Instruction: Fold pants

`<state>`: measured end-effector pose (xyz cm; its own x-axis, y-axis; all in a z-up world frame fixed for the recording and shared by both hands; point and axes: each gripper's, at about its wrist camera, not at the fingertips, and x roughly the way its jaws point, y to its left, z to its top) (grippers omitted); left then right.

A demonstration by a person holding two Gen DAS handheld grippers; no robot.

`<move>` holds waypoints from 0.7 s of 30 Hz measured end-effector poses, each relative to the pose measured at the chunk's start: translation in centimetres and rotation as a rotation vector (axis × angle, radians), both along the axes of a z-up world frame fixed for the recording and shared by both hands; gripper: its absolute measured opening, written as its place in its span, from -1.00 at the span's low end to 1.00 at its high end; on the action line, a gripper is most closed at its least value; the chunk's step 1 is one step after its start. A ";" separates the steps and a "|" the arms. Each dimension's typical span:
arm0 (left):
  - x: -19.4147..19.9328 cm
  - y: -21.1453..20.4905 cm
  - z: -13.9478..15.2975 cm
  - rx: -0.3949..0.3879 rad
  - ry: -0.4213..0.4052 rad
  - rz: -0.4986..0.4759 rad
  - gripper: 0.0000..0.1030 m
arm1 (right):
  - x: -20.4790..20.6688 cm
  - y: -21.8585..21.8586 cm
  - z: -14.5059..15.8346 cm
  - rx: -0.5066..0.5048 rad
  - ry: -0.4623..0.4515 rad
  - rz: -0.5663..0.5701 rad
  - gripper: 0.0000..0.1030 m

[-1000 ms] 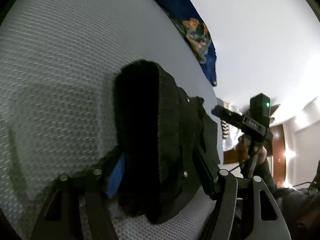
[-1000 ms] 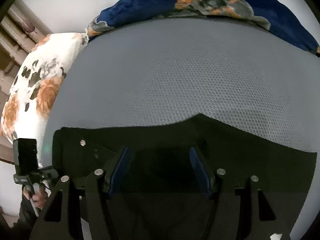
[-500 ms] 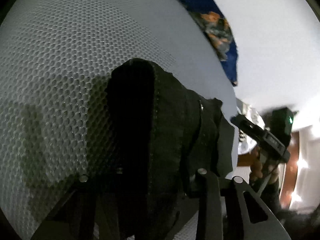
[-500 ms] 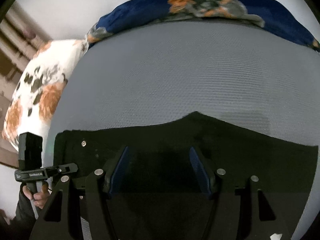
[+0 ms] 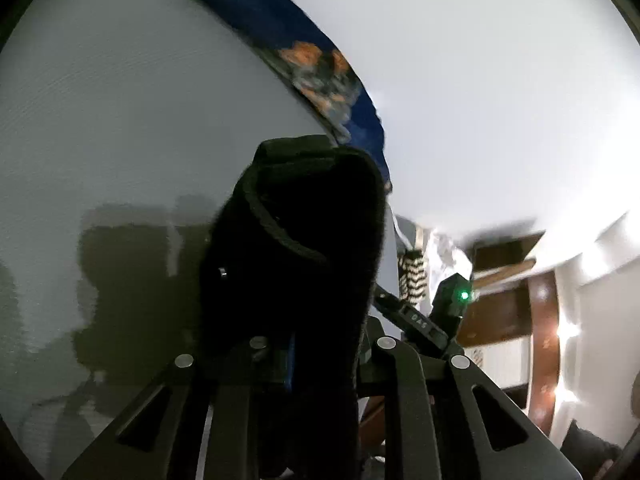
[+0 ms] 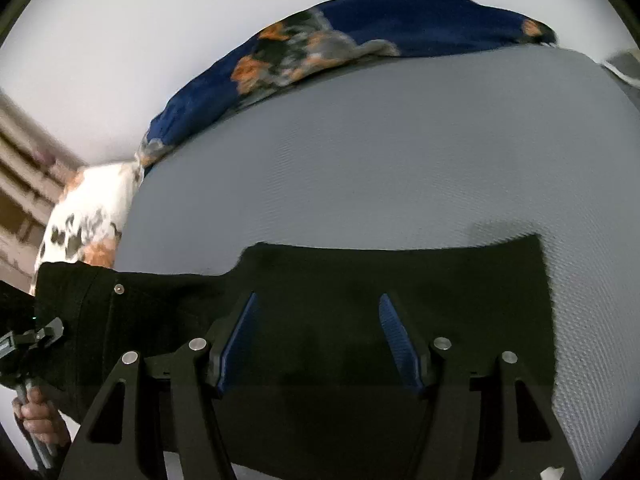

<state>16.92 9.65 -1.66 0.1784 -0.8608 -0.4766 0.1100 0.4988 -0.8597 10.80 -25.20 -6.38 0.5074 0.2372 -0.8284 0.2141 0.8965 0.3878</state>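
Nearest the left wrist camera, the left gripper [image 5: 316,356] is seen clenched on a bunched end of the black pants [image 5: 304,248], with a blue pad just visible against the cloth. Since a second ago this end has been lifted clear of the bed and now stands upright as a thick, napped roll with a corded seam and a small metal rivet; a fold-over of this end appears to be under way. In the right wrist view, the right gripper [image 6: 318,340] is held with its ribbed blue pads spread apart, released, above the flat dark cloth, which has been left lying on the grey mattress cover [image 6: 400,160], a fine honeycomb weave. Farther off, a crumpled navy floral blanket [image 6: 360,40] is seen along the far edge, beside a white floral pillow [image 6: 92,204], with a plain white wall behind.
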 end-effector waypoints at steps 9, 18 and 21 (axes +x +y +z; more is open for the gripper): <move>0.4 -13.1 0.5 0.064 -0.017 -0.121 -0.68 | -4.8 -7.6 0.2 0.036 -0.052 -0.109 0.17; -1.2 -22.3 -3.0 0.197 -0.011 -0.229 -0.68 | -8.0 -12.2 -2.5 0.103 -0.049 -0.175 0.20; -2.3 -24.0 -3.8 0.290 -0.058 -0.251 -0.67 | -8.3 -12.5 -3.4 0.126 -0.047 -0.175 0.20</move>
